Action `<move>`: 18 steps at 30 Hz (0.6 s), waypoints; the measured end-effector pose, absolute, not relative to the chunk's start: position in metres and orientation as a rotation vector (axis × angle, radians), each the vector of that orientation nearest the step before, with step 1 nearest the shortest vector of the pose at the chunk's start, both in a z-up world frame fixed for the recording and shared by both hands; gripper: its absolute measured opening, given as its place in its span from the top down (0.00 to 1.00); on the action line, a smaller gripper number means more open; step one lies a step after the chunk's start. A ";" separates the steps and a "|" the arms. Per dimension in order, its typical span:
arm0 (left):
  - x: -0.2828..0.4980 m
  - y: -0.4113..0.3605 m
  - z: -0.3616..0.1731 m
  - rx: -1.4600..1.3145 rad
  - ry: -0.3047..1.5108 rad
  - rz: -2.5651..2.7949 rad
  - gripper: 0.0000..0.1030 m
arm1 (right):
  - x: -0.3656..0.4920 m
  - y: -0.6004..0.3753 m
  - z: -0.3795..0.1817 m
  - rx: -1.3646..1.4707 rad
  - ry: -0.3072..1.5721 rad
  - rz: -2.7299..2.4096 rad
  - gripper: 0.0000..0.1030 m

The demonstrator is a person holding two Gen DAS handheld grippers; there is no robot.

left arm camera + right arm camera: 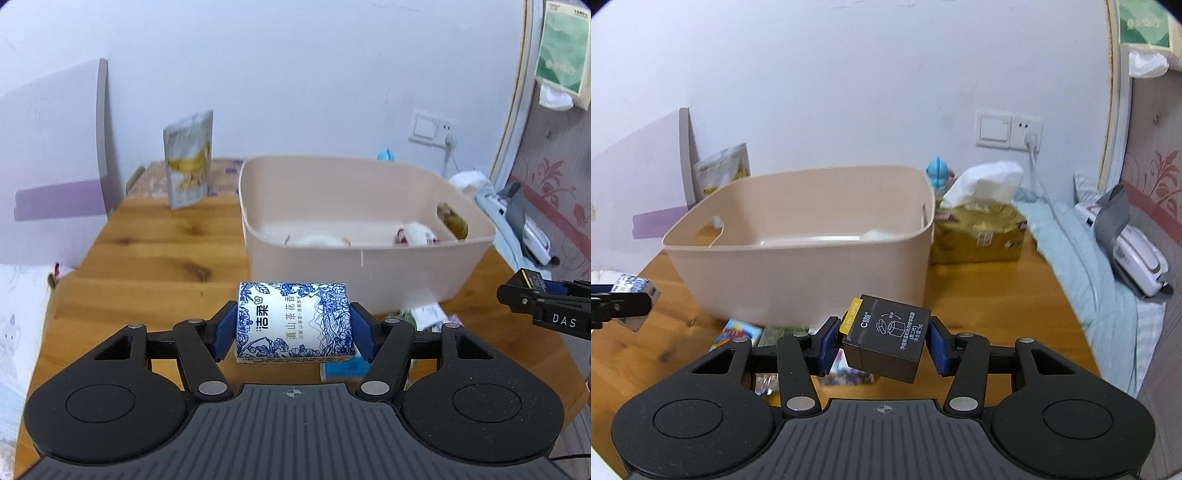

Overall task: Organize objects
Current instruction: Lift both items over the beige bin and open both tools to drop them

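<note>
My left gripper (293, 325) is shut on a blue-and-white tissue pack (293, 323), held above the wooden table (147, 258) in front of the beige bin (369, 266). The right gripper (882, 339) is shut on a dark grey box (886, 338) with a yellow tab, tilted, also lifted before the beige bin (798, 266). White items lie inside the bin (415, 234). In the right wrist view the left gripper with its tissue pack (633, 290) shows at the left edge. In the left wrist view the right gripper's fingers (535, 299) show at the right edge.
Small packets (738, 332) lie on the table in front of the bin. A banana snack bag (188, 158) stands at the back left. A gold tissue box (979, 229) and a blue figurine (938, 175) sit right of the bin. A bed (1089, 251) borders the table's right side.
</note>
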State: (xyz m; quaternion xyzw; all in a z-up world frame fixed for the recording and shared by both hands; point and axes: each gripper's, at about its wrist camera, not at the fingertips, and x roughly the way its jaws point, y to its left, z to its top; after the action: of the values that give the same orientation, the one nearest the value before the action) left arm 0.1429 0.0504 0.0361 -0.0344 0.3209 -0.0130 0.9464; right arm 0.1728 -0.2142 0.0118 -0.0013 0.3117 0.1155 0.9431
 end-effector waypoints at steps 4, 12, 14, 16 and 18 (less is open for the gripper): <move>0.149 0.051 0.049 -0.066 0.622 -0.029 0.38 | 0.180 -0.220 0.022 -0.003 0.606 0.227 0.54; 0.167 0.043 0.067 -0.045 0.582 -0.051 0.38 | 0.195 -0.219 0.046 -0.009 0.533 0.213 0.54; 0.172 0.040 0.070 -0.039 0.570 -0.057 0.38 | 0.200 -0.219 0.049 -0.004 0.526 0.217 0.54; 0.175 0.038 0.073 -0.030 0.559 -0.063 0.38 | 0.205 -0.216 0.051 -0.003 0.520 0.223 0.54; 0.180 0.035 0.077 -0.020 0.551 -0.068 0.38 | 0.208 -0.213 0.053 -0.002 0.514 0.232 0.54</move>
State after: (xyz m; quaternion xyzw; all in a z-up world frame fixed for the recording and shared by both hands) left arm 0.1798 0.0347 0.0765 -0.0096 0.2720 -0.0337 0.9617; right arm 0.2080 -0.2134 0.0533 -0.0011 0.2538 0.1145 0.9605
